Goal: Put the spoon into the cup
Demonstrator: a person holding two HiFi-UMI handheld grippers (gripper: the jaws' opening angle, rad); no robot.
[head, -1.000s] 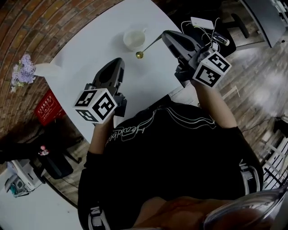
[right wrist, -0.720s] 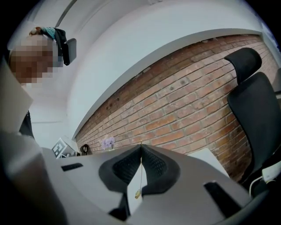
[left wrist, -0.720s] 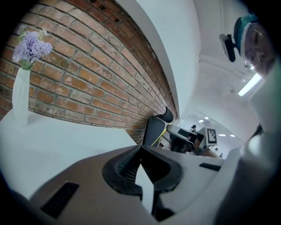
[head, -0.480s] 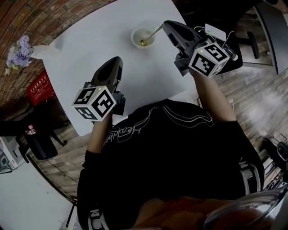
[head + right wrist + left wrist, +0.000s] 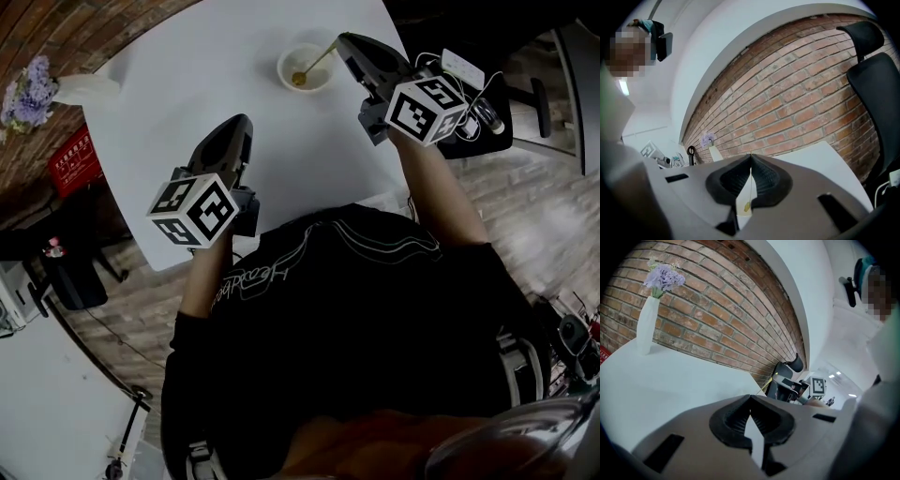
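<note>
Table: the white table (image 5: 178,84) bears the cup near its far edge.
Left gripper: the black left gripper (image 5: 242,124) hovers over bare tabletop, jaws pressed together on nothing.
Right gripper: the black right gripper (image 5: 343,41) is clenched on the spoon's handle end.
Cup: the small white ceramic cup (image 5: 283,58) stands upright.
Spoon: the slim gold metal spoon (image 5: 317,63) has its bowl inside the cup and its handle slanting over the rim.
Risk: releasing at this slant could tip the cup, or the spoon could slide out.

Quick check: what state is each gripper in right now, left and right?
Left gripper: shut, nothing between its jaws.
Right gripper: shut on the spoon, held by its handle.
</note>
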